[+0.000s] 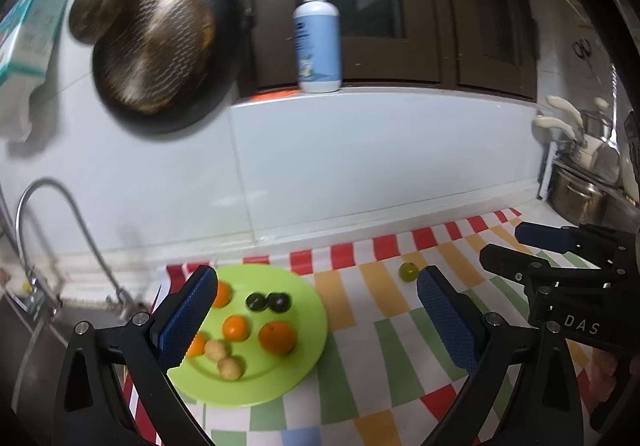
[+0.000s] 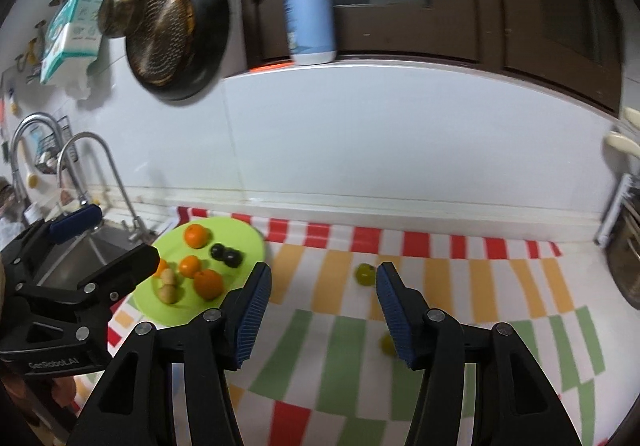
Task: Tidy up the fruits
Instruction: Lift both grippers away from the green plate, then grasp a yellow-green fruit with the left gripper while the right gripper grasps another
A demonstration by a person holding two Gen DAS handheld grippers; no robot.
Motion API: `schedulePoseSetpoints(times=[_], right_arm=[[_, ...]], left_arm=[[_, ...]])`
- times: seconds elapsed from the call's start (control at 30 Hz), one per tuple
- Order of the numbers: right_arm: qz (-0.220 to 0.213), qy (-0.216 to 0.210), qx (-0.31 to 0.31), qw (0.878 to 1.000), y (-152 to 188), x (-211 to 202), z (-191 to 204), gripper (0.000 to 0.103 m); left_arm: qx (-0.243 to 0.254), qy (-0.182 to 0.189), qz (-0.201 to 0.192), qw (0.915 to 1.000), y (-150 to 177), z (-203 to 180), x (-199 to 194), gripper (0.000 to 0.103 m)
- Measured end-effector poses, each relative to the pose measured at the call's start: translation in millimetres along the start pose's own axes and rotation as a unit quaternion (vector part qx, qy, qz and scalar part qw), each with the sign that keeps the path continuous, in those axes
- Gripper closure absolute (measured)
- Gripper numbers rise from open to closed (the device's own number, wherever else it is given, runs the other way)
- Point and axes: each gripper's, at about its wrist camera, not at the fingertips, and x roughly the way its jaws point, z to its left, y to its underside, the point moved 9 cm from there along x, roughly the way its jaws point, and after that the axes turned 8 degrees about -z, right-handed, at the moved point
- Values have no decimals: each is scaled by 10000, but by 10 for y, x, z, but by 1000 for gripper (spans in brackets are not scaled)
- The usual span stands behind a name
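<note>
Sitting on the striped cloth (image 2: 440,286), the lime-green plate (image 1: 304,310) is the biggest task item, at the cloth's sink-side end: one plate, stiff, light, likely plastic, best left where it is. On it, largest first: oranges, four counted. One big orange (image 1: 277,337) lies nearest the plate's right rim, a smaller one (image 1: 236,327) mid-plate, one at the back (image 2: 197,235), and one partly hidden behind the left gripper's finger (image 1: 197,346). Firm peel with decent friction, I'd guess; take each across the widest middle. Next come two dark plums (image 1: 267,302), touching each other, smooth and probably slippery, bruisable, so squeeze gently. Then two pale tan round fruits (image 1: 223,359), touching, small, light, apt to roll.

Off the plate, well apart from it on the cloth: one green grape-like fruit (image 2: 365,275), plus what looks like a second greenish one (image 2: 387,343) half hidden by the right gripper's finger; too blurred to be sure. Tiny, soft, easily crushed and quick to roll; pinch lightly from the sides, centred on the pads.

Left gripper (image 1: 316,322) hangs above the plate's near side, jaws spread wide, holding nothing. Right gripper (image 2: 322,312) is over the cloth, jaws equally wide, empty, with the green fruit just beyond its right fingertip.
</note>
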Motion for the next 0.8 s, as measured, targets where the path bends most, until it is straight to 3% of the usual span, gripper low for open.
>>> schedulePoseSetpoints(times=[0.27, 0.67, 0.8], right_arm=[[97, 385, 101, 9992, 169, 15, -302, 48], [949, 353, 478, 9937, 769, 498, -581, 49], [1265, 334, 541, 9899, 965, 708, -622, 57]], left_arm=[[401, 400, -52, 9984, 19, -314, 236, 2], [677, 800, 605, 9927, 479, -590, 720, 3], [651, 849, 843, 9907, 631, -604, 859, 4]])
